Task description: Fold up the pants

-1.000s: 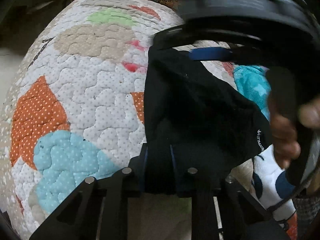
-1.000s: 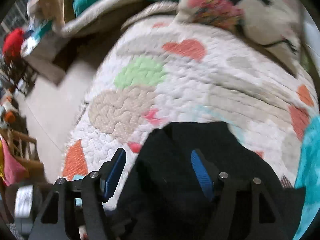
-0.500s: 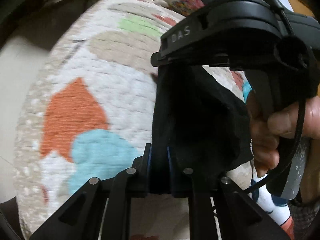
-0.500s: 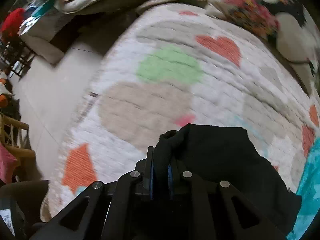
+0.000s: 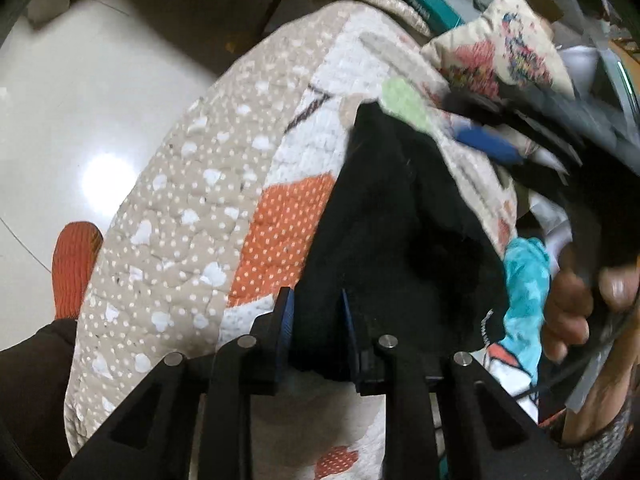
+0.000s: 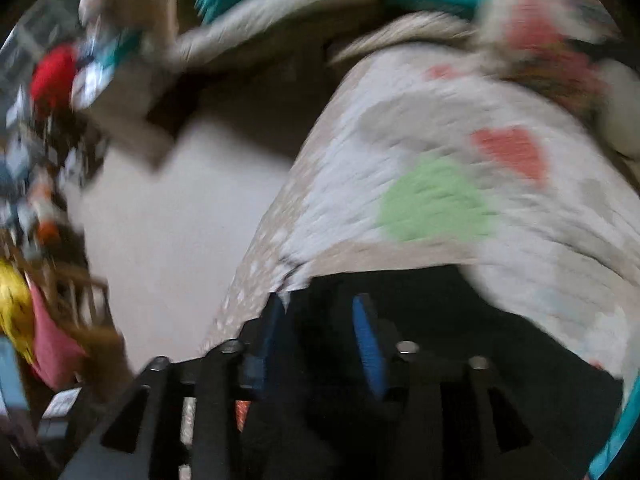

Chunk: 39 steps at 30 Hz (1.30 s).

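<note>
The black pants [image 5: 400, 232] lie bunched on a patchwork quilt [image 5: 192, 216] that covers a bed. My left gripper [image 5: 316, 312] has its blue pads slightly apart with the black cloth between them. In the right wrist view, which is blurred by motion, my right gripper [image 6: 320, 328] also stands a little open over the black pants [image 6: 460, 344], with cloth between the pads. The right gripper [image 5: 492, 144] and the hand that holds it [image 5: 568, 312] show blurred at the right of the left wrist view.
A pale tiled floor [image 5: 80, 120] lies left of the bed. A foot in an orange sock [image 5: 74, 264] stands on it. Patterned pillows [image 5: 508, 52] and a teal box [image 5: 428, 0] lie at the bed's far end. Cluttered furniture [image 6: 48, 120] stands across the room.
Both grippers, shut on the pants half a second ago, have opened a little. Both have swung left towards the bed's edge, and the right one is moving fast.
</note>
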Available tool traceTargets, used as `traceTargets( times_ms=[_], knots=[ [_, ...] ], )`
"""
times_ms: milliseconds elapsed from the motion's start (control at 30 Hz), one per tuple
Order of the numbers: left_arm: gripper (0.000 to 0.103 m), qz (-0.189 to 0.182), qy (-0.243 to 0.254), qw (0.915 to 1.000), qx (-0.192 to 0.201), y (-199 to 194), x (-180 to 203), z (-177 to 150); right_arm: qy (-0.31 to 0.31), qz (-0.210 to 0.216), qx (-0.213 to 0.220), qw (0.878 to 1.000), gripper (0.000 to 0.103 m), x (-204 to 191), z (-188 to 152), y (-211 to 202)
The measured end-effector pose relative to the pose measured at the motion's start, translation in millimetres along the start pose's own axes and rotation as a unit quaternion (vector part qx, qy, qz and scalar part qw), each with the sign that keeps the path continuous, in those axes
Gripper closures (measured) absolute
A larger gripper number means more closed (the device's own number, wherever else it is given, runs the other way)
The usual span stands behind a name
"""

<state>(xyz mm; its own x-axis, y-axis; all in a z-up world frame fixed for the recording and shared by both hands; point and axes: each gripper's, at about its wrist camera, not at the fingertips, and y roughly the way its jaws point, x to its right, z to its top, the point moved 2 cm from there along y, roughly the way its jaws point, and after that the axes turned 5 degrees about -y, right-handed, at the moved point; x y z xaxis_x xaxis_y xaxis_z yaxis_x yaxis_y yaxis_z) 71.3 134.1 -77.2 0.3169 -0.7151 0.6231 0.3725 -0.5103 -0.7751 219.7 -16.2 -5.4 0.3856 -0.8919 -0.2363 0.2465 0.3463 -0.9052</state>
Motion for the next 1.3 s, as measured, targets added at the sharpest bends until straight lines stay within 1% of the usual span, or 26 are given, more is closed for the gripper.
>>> traceTargets(
  times_ms=[33,67,133,200,233,300,367,433,467,533,633,667,733,833,900,967,1000,1033,1067,1100,1133,1167,1200,1233,1300],
  knots=[
    [0.076,-0.005,-0.003,1.0000,0.006,-3,0,1,0.020,-0.002,0.023,1.000,0.050,17,-7,-21],
    [0.074,-0.008,-0.005,0.9998,0.016,-7,3,3,0.039,-0.006,0.042,0.998,0.050,36,-18,-42],
    [0.073,0.000,-0.006,0.9994,0.035,-12,3,5,0.059,-0.022,0.058,0.996,0.050,61,-43,-70],
    [0.072,0.005,-0.010,0.9990,0.043,-12,-2,6,0.080,-0.043,0.063,0.994,0.050,87,-82,-88],
    [0.071,0.006,-0.014,0.9989,0.045,-8,2,6,0.090,-0.041,0.061,0.993,0.050,95,-97,-91],
    [0.068,0.010,-0.018,0.9986,0.048,-8,5,8,0.107,-0.023,0.054,0.993,0.050,105,-122,-88],
    [0.068,0.013,-0.016,0.9985,0.052,-2,12,7,0.119,0.003,0.054,0.991,0.050,99,-147,-76],
    [0.068,0.020,-0.006,0.9983,0.054,2,14,7,0.123,0.035,0.050,0.991,0.050,87,-159,-59],
    [0.068,0.023,-0.003,0.9982,0.055,6,20,9,0.124,0.042,0.046,0.990,0.050,83,-161,-52],
    [0.068,0.029,0.004,0.9980,0.056,7,18,5,0.140,0.052,0.044,0.988,0.050,76,-162,-40],
    [0.068,0.031,0.004,0.9979,0.056,8,17,6,0.187,0.072,0.043,0.979,0.050,83,-155,-24],
    [0.068,0.030,0.003,0.9980,0.056,8,16,7,0.191,0.074,0.037,0.978,0.058,83,-153,-18],
    [0.068,0.025,0.000,0.9982,0.055,7,16,8,0.176,0.075,0.027,0.981,0.087,77,-148,-15],
    [0.068,0.023,0.004,0.9983,0.053,9,18,7,0.147,0.067,0.050,0.986,0.088,70,-142,-31],
    [0.067,0.028,0.006,0.9984,0.048,12,19,6,0.157,0.070,0.062,0.983,0.088,75,-145,-40],
    [0.064,0.032,0.006,0.9988,0.037,18,18,4,0.167,0.065,0.059,0.982,0.088,83,-155,-43],
    [0.062,0.036,0.005,0.9989,0.031,22,17,2,0.167,0.052,0.052,0.983,0.088,85,-162,-42],
    [0.062,0.038,0.002,0.9990,0.023,26,16,0,0.168,0.027,0.036,0.985,0.086,89,-171,-36],
    [0.062,0.040,0.004,0.9989,0.025,27,16,-1,0.173,0.012,0.026,0.984,0.080,93,-177,-31],
    [0.061,0.043,0.008,0.9986,0.029,26,17,-3,0.184,0.011,0.033,0.982,0.078,97,-180,-32],
    [0.061,0.049,0.018,0.9981,0.032,26,19,-5,0.192,0.005,0.039,0.981,0.077,98,-176,-35],
    [0.061,0.053,0.023,0.9977,0.035,27,20,-7,0.190,-0.013,0.045,0.981,0.072,97,-172,-38],
    [0.061,0.056,0.024,0.9974,0.038,27,19,-9,0.174,-0.037,0.056,0.983,0.072,92,-163,-44],
    [0.061,0.058,0.024,0.9972,0.040,27,19,-12,0.147,-0.048,0.067,0.986,0.072,83,-151,-50],
    [0.061,0.068,0.033,0.9962,0.043,26,21,-17,0.104,-0.048,0.073,0.991,0.072,67,-129,-53]
  ],
)
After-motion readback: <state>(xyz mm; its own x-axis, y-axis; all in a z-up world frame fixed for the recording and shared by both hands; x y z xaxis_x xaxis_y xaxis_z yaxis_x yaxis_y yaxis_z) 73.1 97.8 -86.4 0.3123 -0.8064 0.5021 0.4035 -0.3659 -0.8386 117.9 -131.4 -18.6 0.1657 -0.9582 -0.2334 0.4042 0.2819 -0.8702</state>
